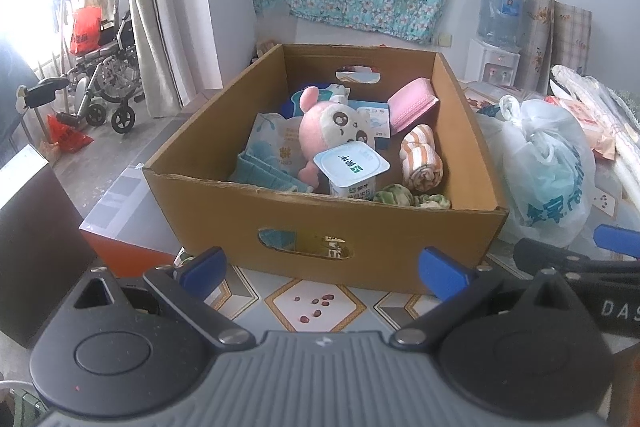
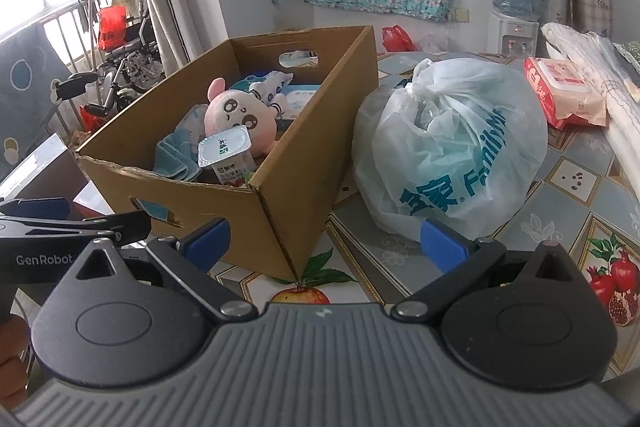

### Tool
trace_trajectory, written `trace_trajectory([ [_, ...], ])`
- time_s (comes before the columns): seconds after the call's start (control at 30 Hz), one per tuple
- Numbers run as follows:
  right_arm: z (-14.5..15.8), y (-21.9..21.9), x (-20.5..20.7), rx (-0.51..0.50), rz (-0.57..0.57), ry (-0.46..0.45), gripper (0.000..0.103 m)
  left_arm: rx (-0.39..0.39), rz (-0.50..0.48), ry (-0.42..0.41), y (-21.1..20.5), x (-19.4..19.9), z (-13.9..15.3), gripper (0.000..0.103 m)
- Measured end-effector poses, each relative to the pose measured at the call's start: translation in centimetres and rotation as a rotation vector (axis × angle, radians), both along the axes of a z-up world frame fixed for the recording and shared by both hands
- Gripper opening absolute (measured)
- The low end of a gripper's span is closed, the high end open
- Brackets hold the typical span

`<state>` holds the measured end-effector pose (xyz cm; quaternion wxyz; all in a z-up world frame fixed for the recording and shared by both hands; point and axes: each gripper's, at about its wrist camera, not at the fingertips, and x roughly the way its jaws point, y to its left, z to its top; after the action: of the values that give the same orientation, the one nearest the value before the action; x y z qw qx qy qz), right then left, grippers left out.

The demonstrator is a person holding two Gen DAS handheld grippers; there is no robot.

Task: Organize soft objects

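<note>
A cardboard box (image 1: 320, 223) stands on the table, also in the right wrist view (image 2: 280, 219). In it lie a pink plush toy (image 1: 332, 131), a striped orange rolled towel (image 1: 422, 159), a pink sponge cloth (image 1: 412, 103), a blue cloth (image 1: 264, 175), a green cloth (image 1: 412, 197) and a yogurt cup (image 1: 352, 169). The plush (image 2: 240, 119) and cup (image 2: 228, 155) show in the right wrist view too. My left gripper (image 1: 324, 271) is open and empty before the box's front wall. My right gripper (image 2: 324, 243) is open and empty near the box's front right corner.
A tied white plastic bag (image 2: 448, 147) sits right of the box, also in the left wrist view (image 1: 548, 163). A pink wipes pack (image 2: 568, 95) and folded white fabric (image 2: 592, 63) lie at the far right. A wheelchair (image 1: 108, 83) and water dispenser (image 2: 516, 7) stand beyond the table.
</note>
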<state>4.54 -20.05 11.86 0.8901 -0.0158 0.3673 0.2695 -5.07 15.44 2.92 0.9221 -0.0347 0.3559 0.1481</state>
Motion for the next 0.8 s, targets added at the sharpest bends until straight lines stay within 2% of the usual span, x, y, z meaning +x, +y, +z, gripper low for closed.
trace_trajectory([
  [0.8,-0.10,-0.18,0.14,0.003,-0.009,0.002,0.102,0.011,0.000,-0.001,-0.21,0.21,0.05,0.103],
])
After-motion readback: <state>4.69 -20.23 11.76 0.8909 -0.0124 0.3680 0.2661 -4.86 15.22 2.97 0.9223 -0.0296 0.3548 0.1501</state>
